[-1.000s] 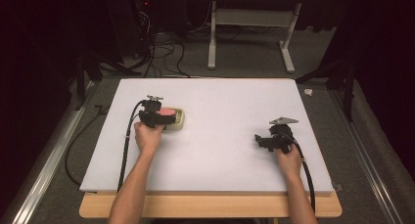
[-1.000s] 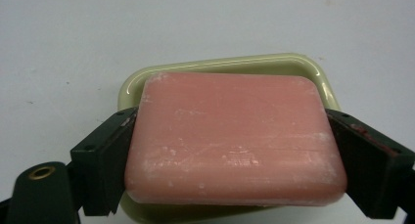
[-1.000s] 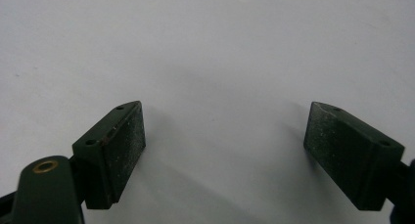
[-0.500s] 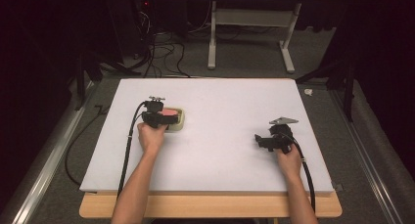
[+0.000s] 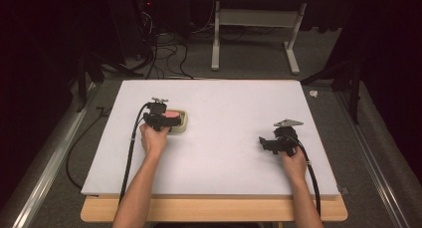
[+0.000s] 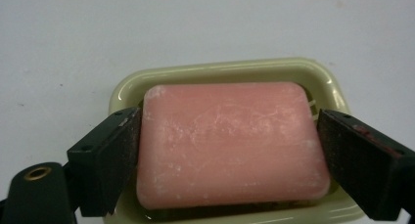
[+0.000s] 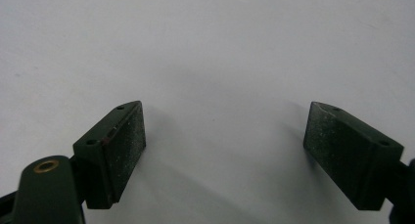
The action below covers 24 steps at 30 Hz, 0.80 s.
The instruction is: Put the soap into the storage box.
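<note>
Here, your left gripper (image 6: pixel 230 150) sits over the soap (image 6: pixel 230 145), a pink bar lying flat in a pale green dish (image 6: pixel 220 70). Its 2 jaws stand one on each side of the bar: the left-hand pad touches the bar's short edge, while the right-hand pad stands just beside the opposite edge, with a thin gap visible. The jaws are thus spread about the soap and not clamped on it. In the high view, the left gripper (image 5: pixel 160 119) covers part of the soap (image 5: pixel 172 114), and the dish (image 5: pixel 183 122) rests on the white table (image 5: pixel 224 138), left of centre and toward the far half.

Your right gripper (image 7: pixel 225 145) holds its 2 jaws wide apart over bare white table (image 7: pixel 220 48), with nothing between them; their shadows fall on the surface below. In the high view, the right gripper (image 5: pixel 276 141) lies on the right side of the table, well apart from the dish, with your right hand (image 5: pixel 294 164) behind it and your left hand (image 5: pixel 153 141) behind the left gripper.
</note>
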{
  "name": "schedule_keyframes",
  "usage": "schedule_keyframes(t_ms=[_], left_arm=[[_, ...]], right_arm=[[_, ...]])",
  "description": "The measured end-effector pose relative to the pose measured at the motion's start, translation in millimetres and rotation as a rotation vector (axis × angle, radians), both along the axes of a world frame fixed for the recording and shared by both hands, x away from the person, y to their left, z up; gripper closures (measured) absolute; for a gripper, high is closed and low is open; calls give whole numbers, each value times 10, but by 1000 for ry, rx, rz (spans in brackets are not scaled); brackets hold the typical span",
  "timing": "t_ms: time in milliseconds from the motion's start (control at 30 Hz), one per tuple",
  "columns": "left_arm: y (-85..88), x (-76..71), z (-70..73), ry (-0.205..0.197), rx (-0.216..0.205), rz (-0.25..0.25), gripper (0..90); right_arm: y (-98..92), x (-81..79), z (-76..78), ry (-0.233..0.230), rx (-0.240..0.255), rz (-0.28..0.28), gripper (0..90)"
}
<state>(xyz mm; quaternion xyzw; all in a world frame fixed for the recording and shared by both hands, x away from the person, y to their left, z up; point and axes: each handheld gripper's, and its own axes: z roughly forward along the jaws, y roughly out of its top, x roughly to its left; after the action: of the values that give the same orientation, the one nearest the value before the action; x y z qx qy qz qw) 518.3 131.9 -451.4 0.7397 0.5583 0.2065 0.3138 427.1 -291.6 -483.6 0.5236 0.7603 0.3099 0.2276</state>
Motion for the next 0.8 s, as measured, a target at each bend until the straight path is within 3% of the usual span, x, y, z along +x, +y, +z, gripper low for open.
schedule_keyframes(t_ms=[200, 367, 800], left_arm=[[18, -52, 70, -18, 11, -18, 122], [27, -96, 141, -45, -23, -36, 130], [49, -243, 309, -100, -31, -82, 143]], right_arm=[[-1, 1, 0, -1, -1, 1, 164], [-1, 1, 0, -1, -1, 1, 164], [-2, 1, 0, -1, -1, 2, 164]])
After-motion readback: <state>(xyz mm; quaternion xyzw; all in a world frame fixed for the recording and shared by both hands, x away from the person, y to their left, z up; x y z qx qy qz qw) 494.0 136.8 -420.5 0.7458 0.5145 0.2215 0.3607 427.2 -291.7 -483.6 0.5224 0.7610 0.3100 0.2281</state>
